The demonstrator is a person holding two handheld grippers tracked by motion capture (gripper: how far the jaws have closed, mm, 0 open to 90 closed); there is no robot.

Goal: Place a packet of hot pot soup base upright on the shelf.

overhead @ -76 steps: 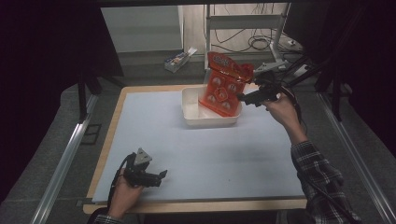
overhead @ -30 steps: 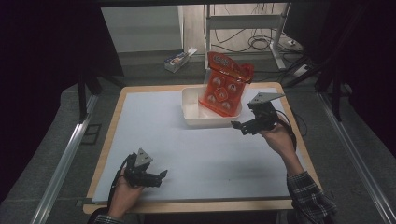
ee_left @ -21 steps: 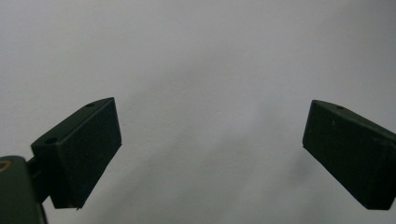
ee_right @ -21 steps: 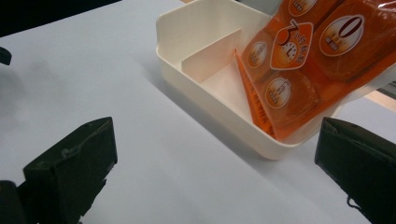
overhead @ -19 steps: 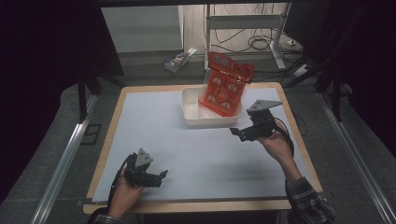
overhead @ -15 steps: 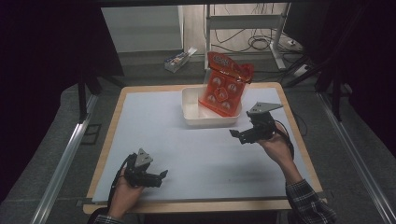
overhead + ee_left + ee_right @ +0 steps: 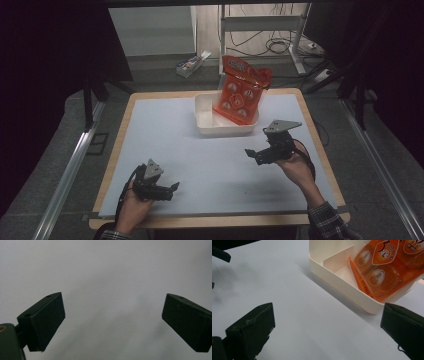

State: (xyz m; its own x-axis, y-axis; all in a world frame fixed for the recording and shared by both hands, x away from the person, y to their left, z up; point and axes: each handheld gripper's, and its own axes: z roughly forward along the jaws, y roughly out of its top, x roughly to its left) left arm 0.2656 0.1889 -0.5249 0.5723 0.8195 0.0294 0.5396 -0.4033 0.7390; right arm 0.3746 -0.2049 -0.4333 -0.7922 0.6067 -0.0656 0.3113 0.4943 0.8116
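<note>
An orange bag of snack packs (image 7: 239, 91) stands leaning in a white divided bin (image 7: 207, 121) at the table's far middle; the right gripper view shows the orange bag (image 7: 384, 267) resting in the white bin (image 7: 342, 285) beside its divider. My right gripper (image 7: 251, 153) hovers open over the white mat in front of the bin and right of it, jaws wide apart with nothing between them. My left gripper (image 7: 172, 188) lies open near the front edge at the left, its jaws over bare mat (image 7: 112, 290).
A white mat (image 7: 200, 165) covers the wooden table (image 7: 305, 107). A small box (image 7: 190, 63) lies on the floor beyond the table. Cables and a metal frame (image 7: 295, 35) stand behind. Rails run along both sides.
My right gripper let go of the orange bag, leaving it in the bin, and drew back toward me and down over the mat. The left gripper has stayed still.
</note>
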